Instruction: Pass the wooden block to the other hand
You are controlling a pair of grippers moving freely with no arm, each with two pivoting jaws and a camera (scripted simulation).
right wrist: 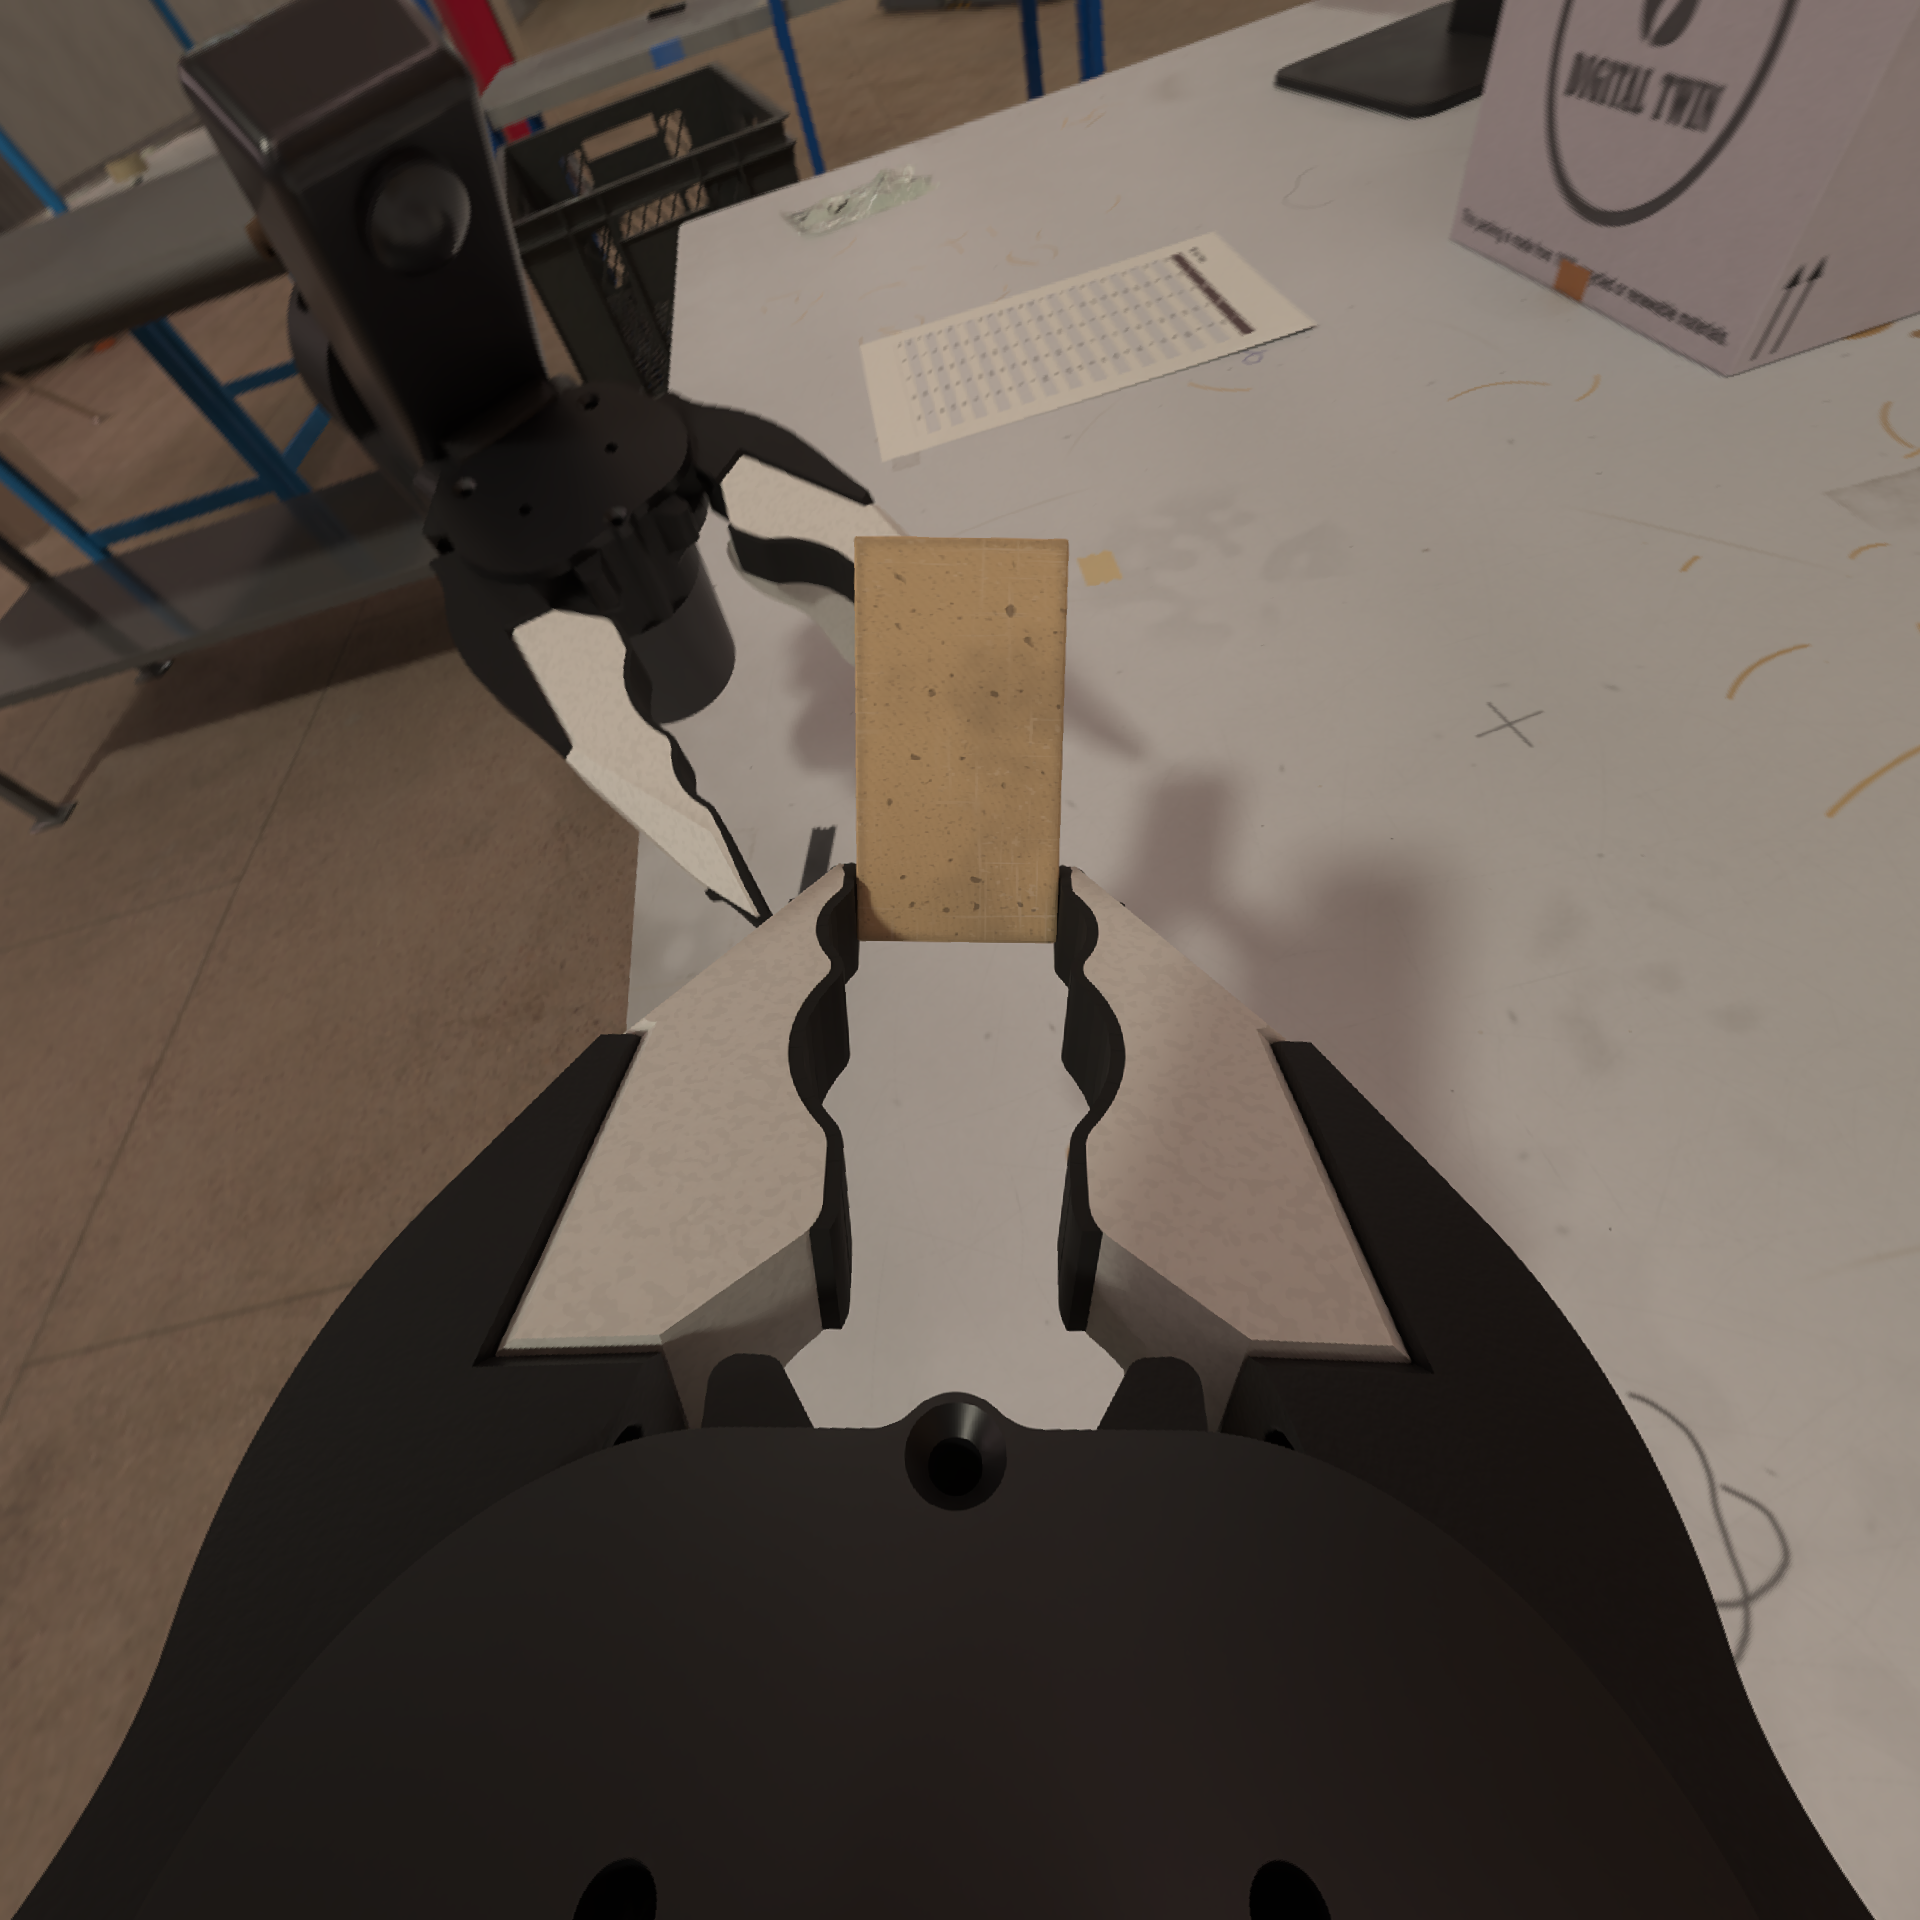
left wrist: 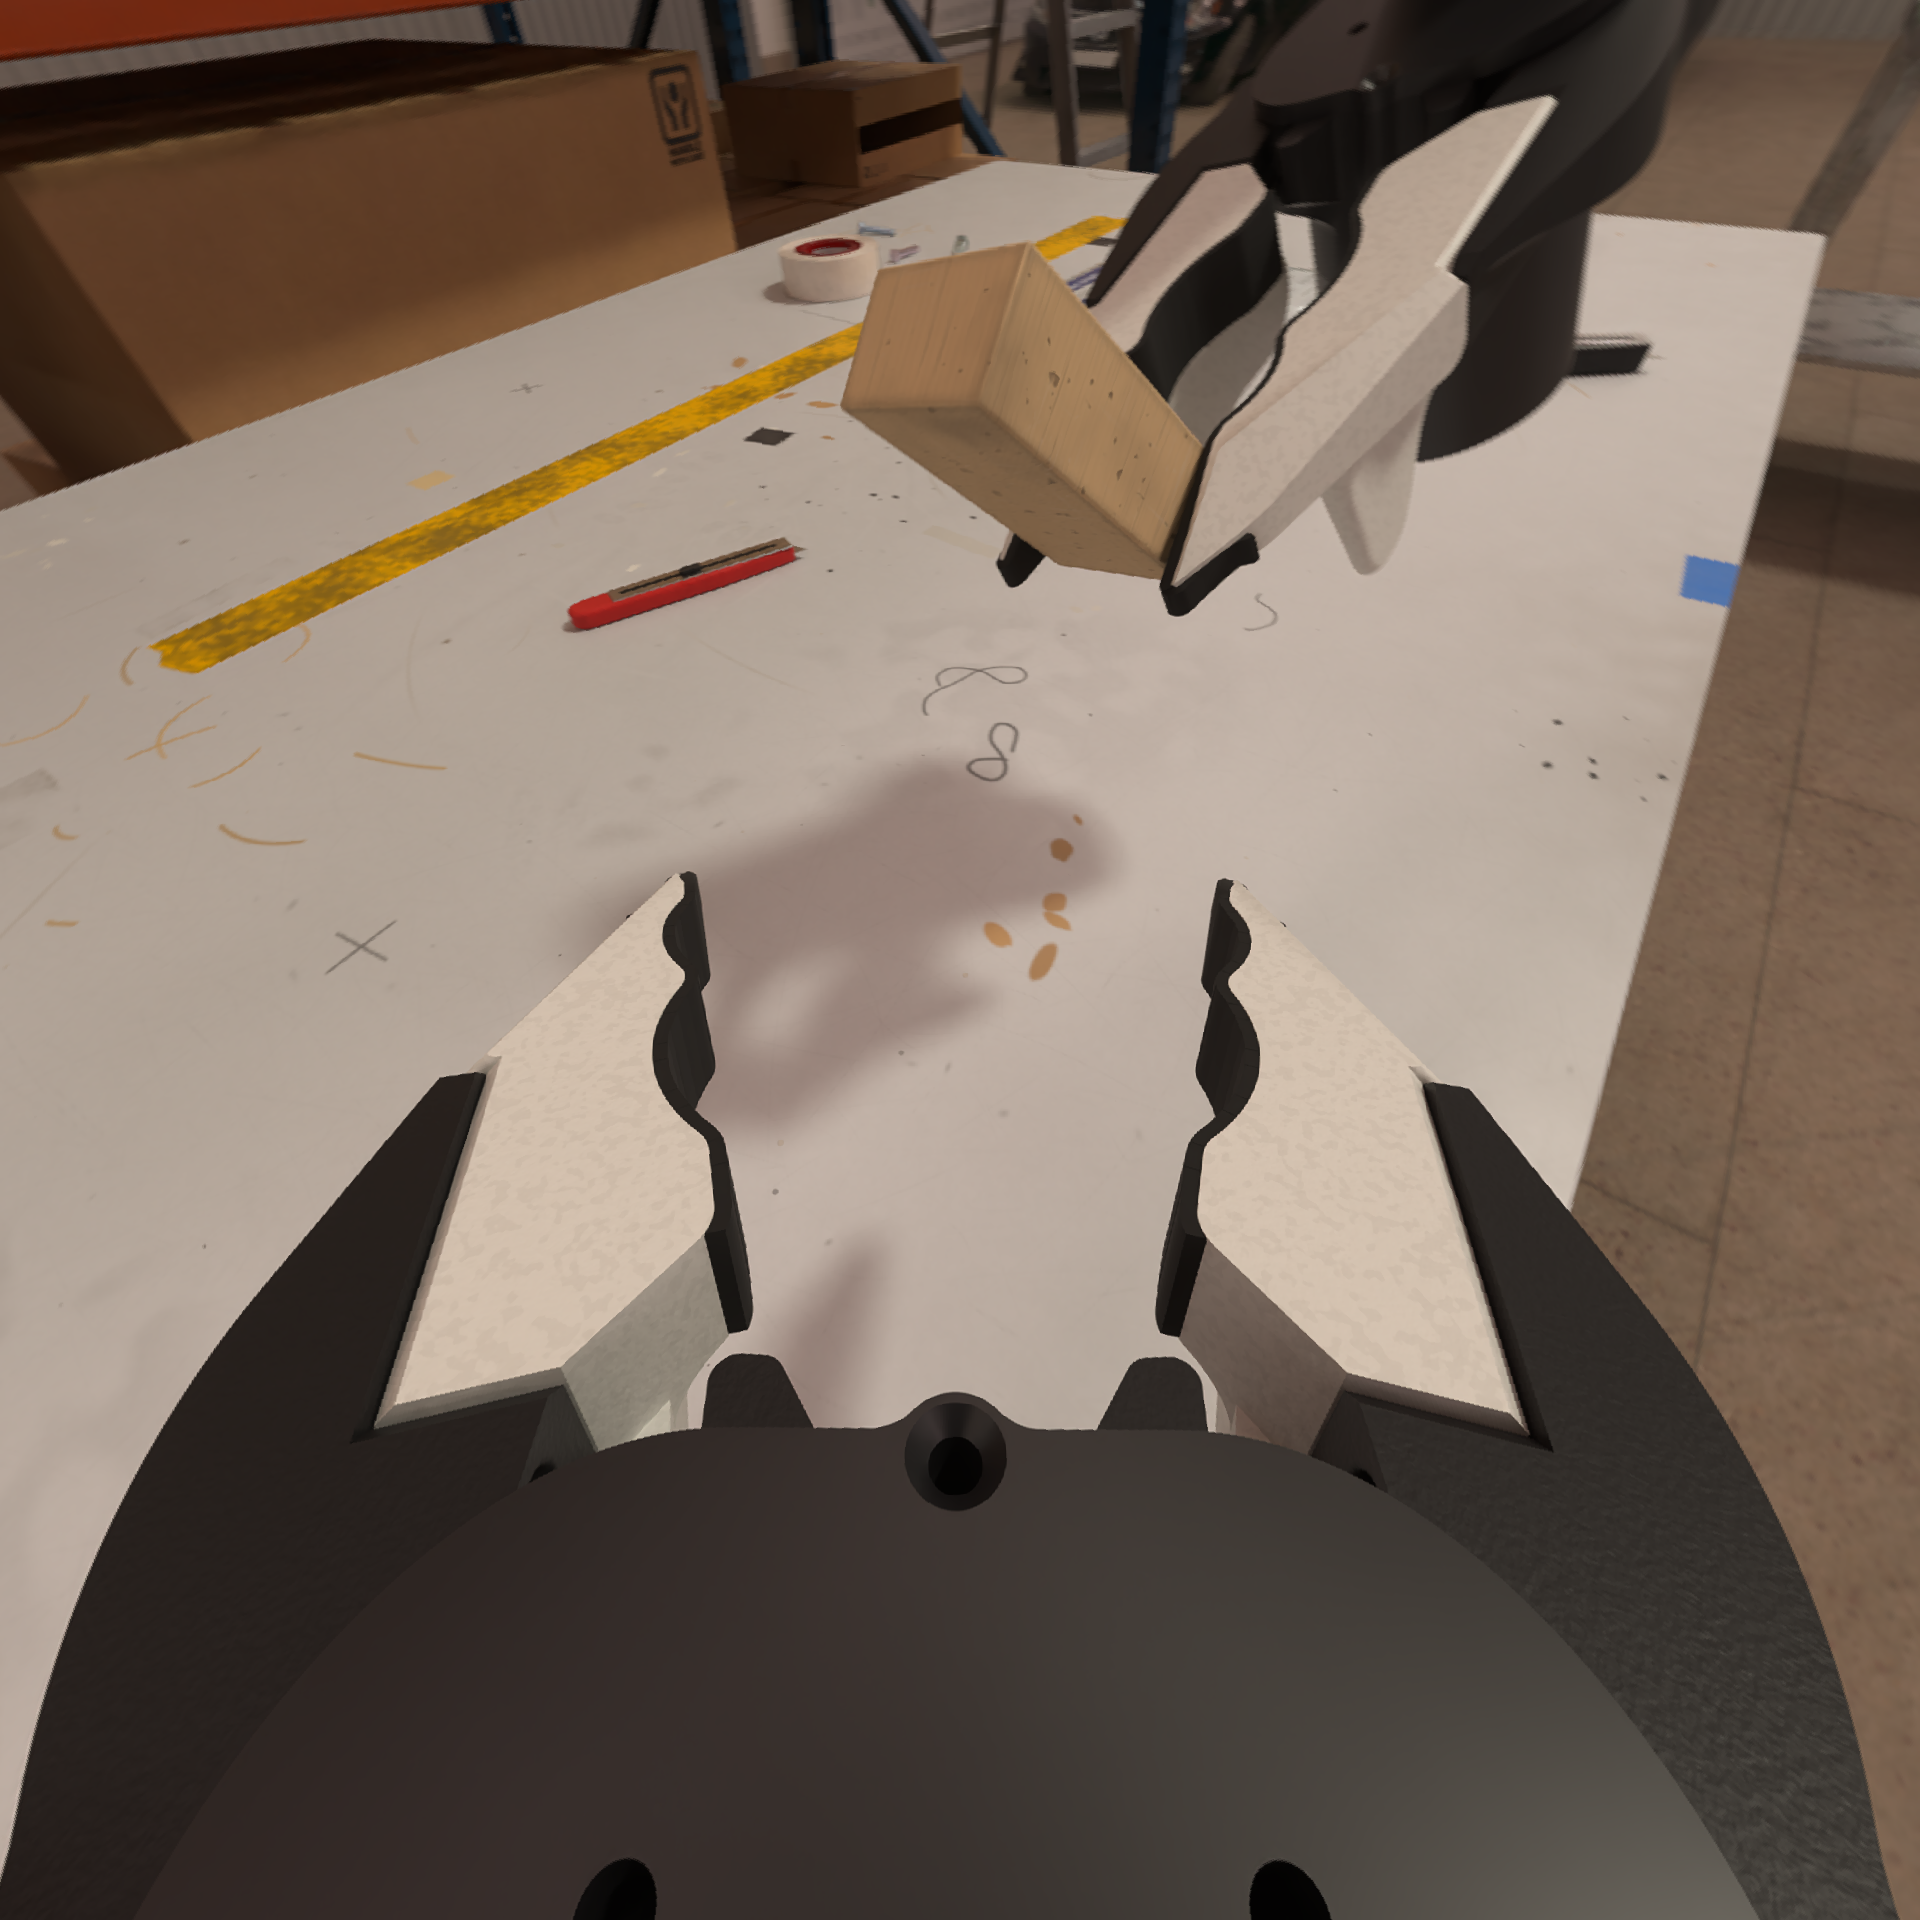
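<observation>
The wooden block (right wrist: 961, 727) is a pale tan oblong with dark specks. My right gripper (right wrist: 956, 899) is shut on its near end, held by the fingertips, and the block sticks out forward above the white table (right wrist: 1351, 935). In the left wrist view the block (left wrist: 1013, 405) hangs in the air ahead and above, with the right gripper (left wrist: 1107, 571) clamped on its lower end. My left gripper (left wrist: 956, 894) is open and empty, low over the table, short of the block. It shows in the right wrist view (right wrist: 790, 748) at the left, jaws spread, just beside the block.
A red utility knife (left wrist: 681, 587), a yellow tape stripe (left wrist: 540, 488), a tape roll (left wrist: 828, 265) and cardboard boxes (left wrist: 343, 249) lie to the left. A printed sheet (right wrist: 1081, 343), a white box (right wrist: 1704, 177) and a black crate (right wrist: 644, 197) lie beyond. The table edge (right wrist: 634, 935) drops to floor.
</observation>
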